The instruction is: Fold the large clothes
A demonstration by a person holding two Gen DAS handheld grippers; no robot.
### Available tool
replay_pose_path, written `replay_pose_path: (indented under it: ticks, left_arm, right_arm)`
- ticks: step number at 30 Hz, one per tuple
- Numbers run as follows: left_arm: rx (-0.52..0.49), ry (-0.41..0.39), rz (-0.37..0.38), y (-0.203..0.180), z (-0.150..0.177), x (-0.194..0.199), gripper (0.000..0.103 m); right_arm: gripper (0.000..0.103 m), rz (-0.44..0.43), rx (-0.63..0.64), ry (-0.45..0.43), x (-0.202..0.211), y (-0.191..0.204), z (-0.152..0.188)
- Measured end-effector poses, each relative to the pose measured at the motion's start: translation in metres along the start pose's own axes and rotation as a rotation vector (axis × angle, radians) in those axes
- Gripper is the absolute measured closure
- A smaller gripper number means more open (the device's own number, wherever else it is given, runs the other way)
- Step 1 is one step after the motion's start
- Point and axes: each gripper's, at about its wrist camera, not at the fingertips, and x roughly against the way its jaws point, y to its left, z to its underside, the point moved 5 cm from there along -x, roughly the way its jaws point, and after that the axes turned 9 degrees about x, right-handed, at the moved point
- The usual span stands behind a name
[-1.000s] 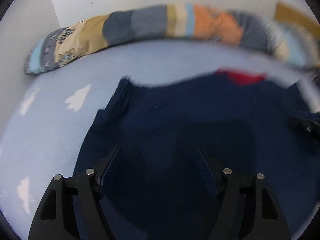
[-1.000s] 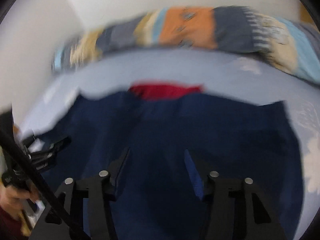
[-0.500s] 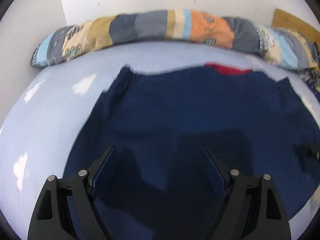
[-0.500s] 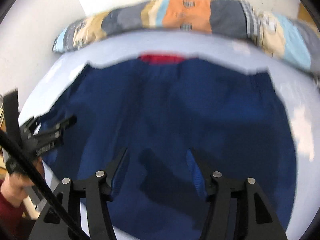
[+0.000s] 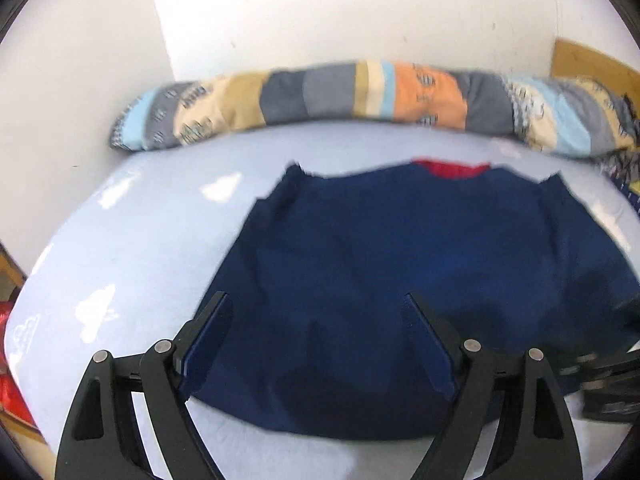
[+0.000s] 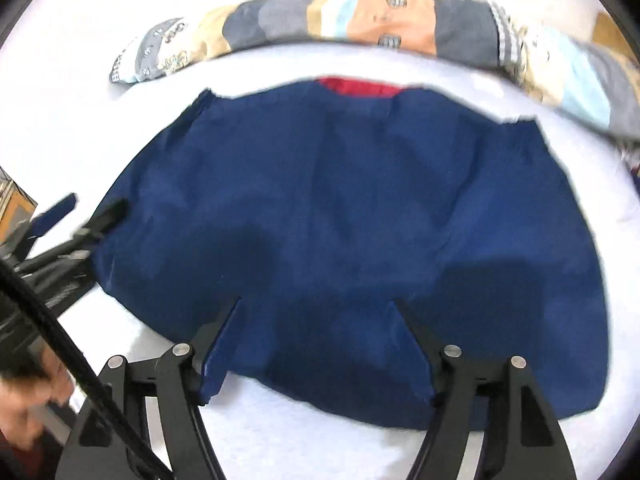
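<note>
**Navy garment spread flat on bed; both claws empty above near hem**

A pale blue bed sheet (image 5: 132, 248) with white cloud prints is seen, bounded at the far side by a long patchwork bolster (image 5: 360, 96) against a white wall.

A dark navy garment (image 6: 340, 220) is laid flat at the centre of the sheet. Its fabric is plain, lightly creased, with gathered corners at the far edge. A red patch (image 6: 360, 87) is exposed at the middle of that far edge. The long axis is oriented left to right; the red-marked edge is pointed toward the bolster.

The left gripper (image 5: 320, 344) is spread wide over the near-left hem, nothing pinched. The right gripper (image 6: 316, 344) is widening over the near edge, nothing clamped between its fingers.
</note>
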Motion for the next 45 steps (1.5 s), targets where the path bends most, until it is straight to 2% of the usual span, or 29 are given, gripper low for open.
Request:
replay_pose_path:
  ticks: [4, 6, 8, 9, 10, 11, 12, 14, 16, 17, 19, 21, 24, 25, 27, 30, 32, 37, 40, 41, 43, 45]
  left_arm:
    - [0.086, -0.057, 0.022, 0.003, 0.008, 0.041, 0.018]
    - [0.109, -0.073, 0.026, 0.006, 0.014, 0.052, 0.018]
    - [0.102, -0.071, 0.039, 0.007, 0.020, 0.057, 0.018]
    - [0.086, -0.088, 0.030, 0.008, 0.022, 0.059, 0.018]
    - [0.079, -0.114, 0.025, 0.010, 0.021, 0.063, 0.018]
    - [0.076, -0.137, 0.022, 0.012, 0.021, 0.065, 0.018]
    - [0.077, -0.163, 0.020, 0.013, 0.019, 0.070, 0.018]
    - [0.097, -0.248, 0.018, 0.017, 0.014, 0.086, 0.018]
    - [0.094, -0.355, -0.010, 0.020, 0.007, 0.104, 0.018]
    - [0.093, -0.400, -0.019, 0.020, 0.005, 0.112, 0.018]
    - [0.072, -0.508, -0.047, 0.019, 0.002, 0.130, 0.017]
    - [0.043, -0.596, -0.065, 0.016, 0.002, 0.144, 0.016]
    - [0.014, -0.693, -0.068, 0.010, 0.003, 0.160, 0.016]
    - [0.015, -0.718, -0.059, 0.009, 0.003, 0.165, 0.016]
    - [0.010, -0.754, -0.050, 0.006, 0.004, 0.172, 0.015]
    - [-0.003, -0.794, -0.034, -0.001, 0.006, 0.180, 0.015]
    - [-0.004, -0.814, -0.015, -0.002, 0.008, 0.185, 0.015]
    - [0.013, -0.835, 0.016, -0.002, 0.010, 0.192, 0.014]
    - [0.016, -0.825, 0.017, -0.001, 0.009, 0.193, 0.014]
    - [0.019, -0.820, 0.016, 0.000, 0.009, 0.191, 0.014]
    - [0.017, -0.792, 0.016, -0.001, 0.007, 0.183, 0.013]
    - [0.020, -0.766, 0.008, 0.000, 0.006, 0.174, 0.013]
  right_arm:
    - [0.025, 0.074, 0.033, 0.048, -0.023, 0.005, 0.013]
    - [0.018, 0.056, 0.017, 0.079, -0.036, 0.007, 0.020]
    - [0.013, 0.063, 0.020, 0.072, -0.038, 0.009, 0.021]
    - [0.013, 0.075, 0.025, 0.075, -0.038, 0.010, 0.021]
    - [0.017, 0.081, 0.028, 0.069, -0.034, 0.012, 0.019]
    - [0.024, 0.071, 0.035, 0.037, -0.025, 0.016, 0.016]
    - [0.024, 0.061, 0.056, -0.002, -0.017, 0.023, 0.009]
    - [0.024, 0.107, 0.101, -0.082, -0.003, 0.029, -0.007]
    - [0.024, 0.095, 0.102, -0.134, -0.003, 0.029, -0.019]
    - [0.024, 0.077, 0.099, -0.127, -0.009, 0.029, -0.021]
    - [0.024, 0.084, 0.092, -0.058, -0.031, 0.024, -0.018]
    - [0.019, 0.046, 0.094, 0.001, -0.050, 0.025, -0.011]
    - [0.014, 0.067, 0.152, 0.009, -0.052, 0.029, -0.009]
    - [0.015, 0.059, 0.141, 0.011, -0.051, 0.028, -0.010]
    - [0.025, 0.029, 0.113, -0.030, -0.038, 0.024, -0.014]
    - [0.025, 0.062, 0.072, -0.115, -0.010, 0.004, -0.029]
    - [0.025, 0.110, 0.045, -0.128, -0.006, -0.017, -0.033]
    - [0.025, 0.172, -0.106, -0.094, -0.010, -0.087, -0.024]
    - [0.025, 0.146, -0.176, -0.033, -0.027, -0.108, -0.018]
    - [0.023, 0.138, -0.171, -0.021, -0.032, -0.109, -0.014]
    - [0.016, 0.180, -0.094, -0.003, -0.037, -0.102, -0.016]
    - [0.016, 0.213, -0.054, 0.008, -0.038, -0.093, -0.017]
